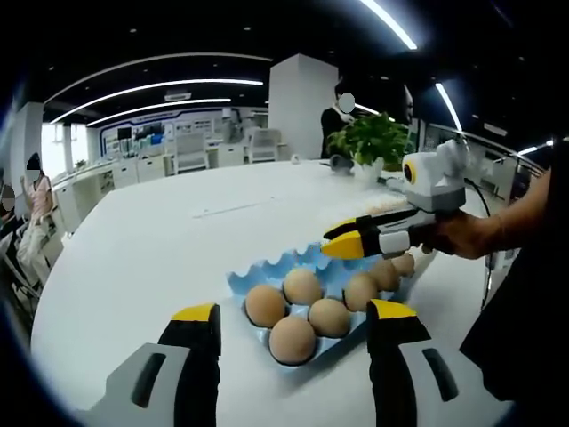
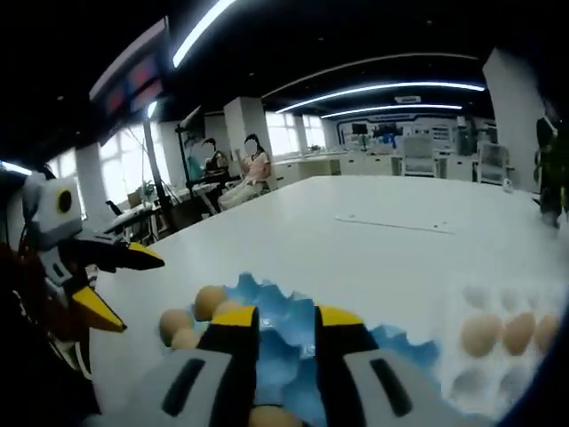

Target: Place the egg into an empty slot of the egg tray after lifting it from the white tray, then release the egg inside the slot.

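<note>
From my left gripper view, my left gripper (image 1: 293, 322) has its jaws spread wide over the near end of the blue egg tray (image 1: 258, 276), where brown eggs (image 1: 292, 340) sit in their slots on the white table (image 1: 178, 231). Just beyond them my right gripper (image 1: 342, 240) hangs over the tray's far side, its yellow tips close together with nothing visible between them. In my right gripper view, the jaws stand narrowly apart above the blue tray, and further right more eggs (image 2: 481, 335) rest in the white tray (image 2: 524, 374).
</note>
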Demonstrator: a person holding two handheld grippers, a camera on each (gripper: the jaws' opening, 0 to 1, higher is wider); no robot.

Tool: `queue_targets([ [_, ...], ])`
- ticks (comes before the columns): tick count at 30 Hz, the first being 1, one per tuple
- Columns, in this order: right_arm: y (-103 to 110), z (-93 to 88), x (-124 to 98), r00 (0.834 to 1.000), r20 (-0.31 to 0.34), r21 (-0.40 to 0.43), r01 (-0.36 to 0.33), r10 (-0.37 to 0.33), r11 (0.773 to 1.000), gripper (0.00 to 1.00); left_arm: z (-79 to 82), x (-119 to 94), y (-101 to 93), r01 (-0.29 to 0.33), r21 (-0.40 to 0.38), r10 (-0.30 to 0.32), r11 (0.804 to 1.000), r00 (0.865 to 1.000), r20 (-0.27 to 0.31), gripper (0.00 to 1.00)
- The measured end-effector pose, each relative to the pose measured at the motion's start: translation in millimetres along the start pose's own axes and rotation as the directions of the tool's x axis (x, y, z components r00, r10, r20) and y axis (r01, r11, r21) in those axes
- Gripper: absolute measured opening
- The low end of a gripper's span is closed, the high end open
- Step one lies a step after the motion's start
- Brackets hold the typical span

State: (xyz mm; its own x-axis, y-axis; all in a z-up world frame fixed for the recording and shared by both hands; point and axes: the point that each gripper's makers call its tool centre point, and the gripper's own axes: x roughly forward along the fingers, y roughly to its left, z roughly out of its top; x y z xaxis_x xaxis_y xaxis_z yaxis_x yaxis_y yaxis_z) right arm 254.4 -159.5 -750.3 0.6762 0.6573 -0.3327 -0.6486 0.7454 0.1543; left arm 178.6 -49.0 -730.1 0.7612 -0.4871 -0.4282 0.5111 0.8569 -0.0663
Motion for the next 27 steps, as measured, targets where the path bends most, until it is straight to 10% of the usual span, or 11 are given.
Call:
queue_targets([
  [13, -80, -16.1, -57, 0.972, -0.017, 0.018, 0.236, -0.236, 0.972, 0.24, 1.9, 3, -0.7, 0.007, 0.006, -0.007, 1.000, 1.000, 0.002, 0.67],
  [27, -180, -18.5, -139, 0.826, 0.011, -0.009, 0.563, -0.563, 0.826, 0.24, 2.0, 3, -0.1, 0.003, 0.007, -0.003, 1.000, 1.000, 0.001, 0.67],
])
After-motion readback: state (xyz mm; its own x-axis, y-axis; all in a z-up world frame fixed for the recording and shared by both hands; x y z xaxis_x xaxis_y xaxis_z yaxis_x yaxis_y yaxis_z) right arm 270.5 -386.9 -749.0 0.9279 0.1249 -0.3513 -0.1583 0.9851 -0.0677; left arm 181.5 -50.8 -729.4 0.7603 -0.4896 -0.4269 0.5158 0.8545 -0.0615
